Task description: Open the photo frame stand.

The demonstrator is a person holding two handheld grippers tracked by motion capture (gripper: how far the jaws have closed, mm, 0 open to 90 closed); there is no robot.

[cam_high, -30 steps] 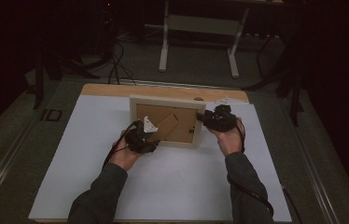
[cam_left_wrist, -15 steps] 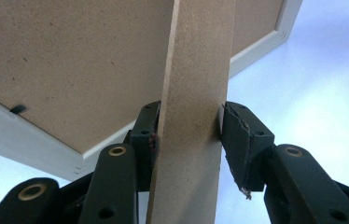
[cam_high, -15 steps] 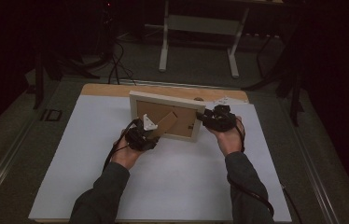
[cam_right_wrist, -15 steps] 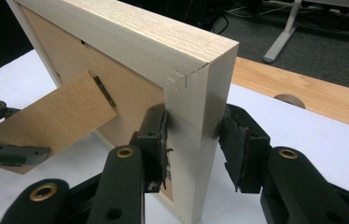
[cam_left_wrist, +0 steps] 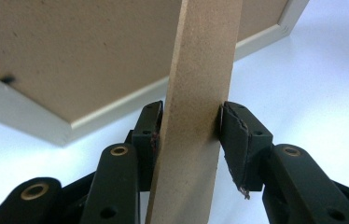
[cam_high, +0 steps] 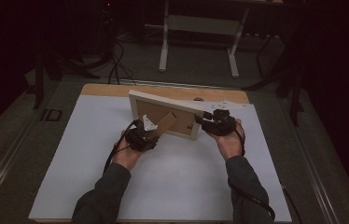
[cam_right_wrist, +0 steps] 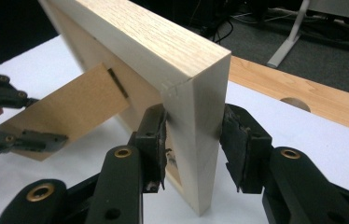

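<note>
While the pale wooden picture frame [cam_high: 168, 112] stands tilted on the white table sheet [cam_high: 177, 186], the right gripper [cam_right_wrist: 192, 135] clamps its side rail and the left gripper [cam_left_wrist: 189, 133], jaws just narrowed, pinches the brown fibreboard easel leg [cam_left_wrist: 200, 93]. One frame, one leg, two grippers. Light and rigid, the frame suits an edge hold; the thin hinged leg looks snappable and probably slick.
</note>
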